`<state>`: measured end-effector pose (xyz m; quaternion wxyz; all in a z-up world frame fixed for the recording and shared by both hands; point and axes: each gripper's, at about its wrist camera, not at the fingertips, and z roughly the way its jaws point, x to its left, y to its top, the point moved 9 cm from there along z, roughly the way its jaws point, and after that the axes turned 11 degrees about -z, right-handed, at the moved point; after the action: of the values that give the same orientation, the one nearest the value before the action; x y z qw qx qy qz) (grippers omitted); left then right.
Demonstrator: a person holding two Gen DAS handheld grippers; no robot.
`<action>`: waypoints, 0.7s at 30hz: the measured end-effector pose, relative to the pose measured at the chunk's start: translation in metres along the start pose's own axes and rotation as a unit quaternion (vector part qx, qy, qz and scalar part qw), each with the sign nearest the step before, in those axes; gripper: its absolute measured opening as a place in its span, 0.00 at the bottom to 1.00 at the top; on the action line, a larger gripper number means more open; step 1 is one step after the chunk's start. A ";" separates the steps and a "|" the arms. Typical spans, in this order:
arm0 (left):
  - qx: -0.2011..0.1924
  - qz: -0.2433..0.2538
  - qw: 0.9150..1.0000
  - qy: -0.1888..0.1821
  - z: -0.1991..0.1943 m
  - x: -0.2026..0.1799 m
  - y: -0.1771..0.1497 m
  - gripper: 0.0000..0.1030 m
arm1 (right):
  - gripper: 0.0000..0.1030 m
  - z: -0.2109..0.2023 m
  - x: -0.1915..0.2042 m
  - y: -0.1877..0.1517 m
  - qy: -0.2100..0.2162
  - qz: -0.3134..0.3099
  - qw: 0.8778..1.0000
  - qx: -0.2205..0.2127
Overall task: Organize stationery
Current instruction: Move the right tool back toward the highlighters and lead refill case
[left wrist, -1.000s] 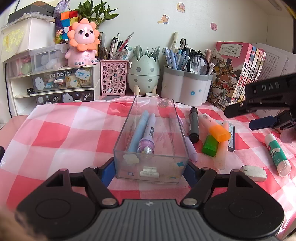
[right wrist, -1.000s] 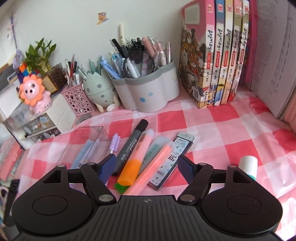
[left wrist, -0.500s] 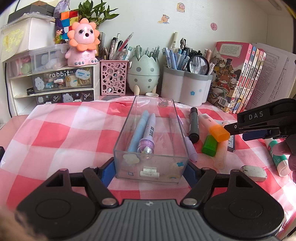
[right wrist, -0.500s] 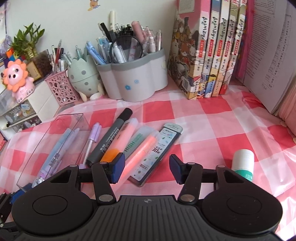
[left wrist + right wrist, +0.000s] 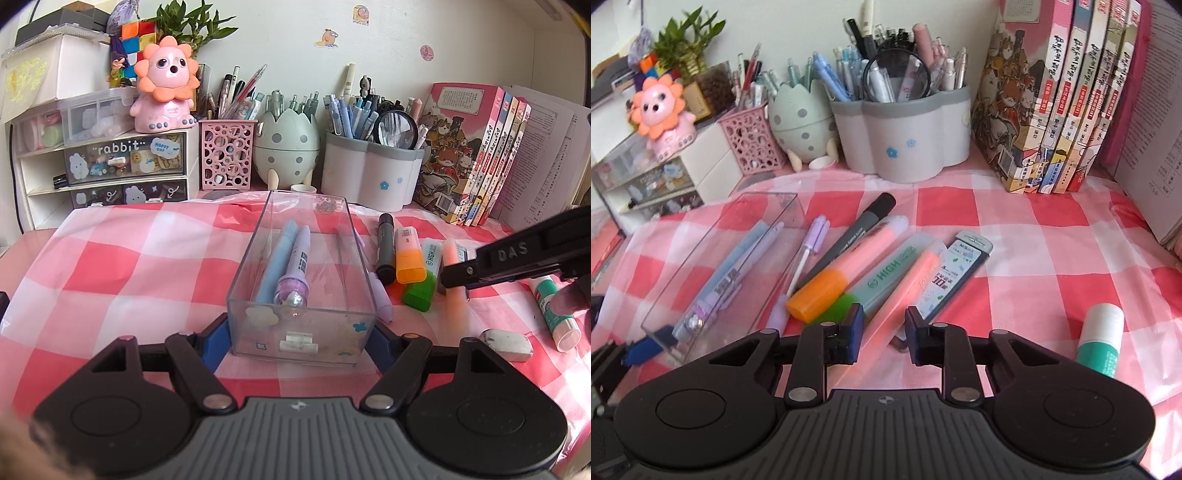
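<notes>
My left gripper (image 5: 299, 332) clamps the near end of the clear box (image 5: 301, 280), steadying it on the checked cloth (image 5: 140, 266). My right gripper (image 5: 881, 332) is closing around the coral highlighter (image 5: 905, 288), pads not yet pressing. It lies tight against the green highlighter (image 5: 886, 273) and lead case (image 5: 951, 273); I may nudge those or pinch off-centre.
</notes>
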<state>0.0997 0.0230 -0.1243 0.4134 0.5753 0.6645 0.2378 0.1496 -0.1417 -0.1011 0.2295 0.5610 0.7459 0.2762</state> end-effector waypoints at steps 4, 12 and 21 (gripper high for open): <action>0.000 0.000 1.000 0.000 0.000 0.000 0.000 0.48 | 0.22 -0.008 -0.008 -0.004 -0.009 -0.021 1.000 0.010; 0.000 0.000 1.000 0.000 0.000 0.000 0.000 0.48 | 0.24 -0.017 -0.034 -0.006 0.003 0.019 1.000 0.011; 0.000 0.000 1.000 0.000 0.000 0.000 0.000 0.48 | 0.30 0.006 -0.046 -0.010 0.039 0.112 0.993 0.022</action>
<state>0.0996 0.0230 -0.1243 0.4134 0.5754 0.6644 0.2378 0.1585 -0.1876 -0.1107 0.1554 0.6344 0.6927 0.3058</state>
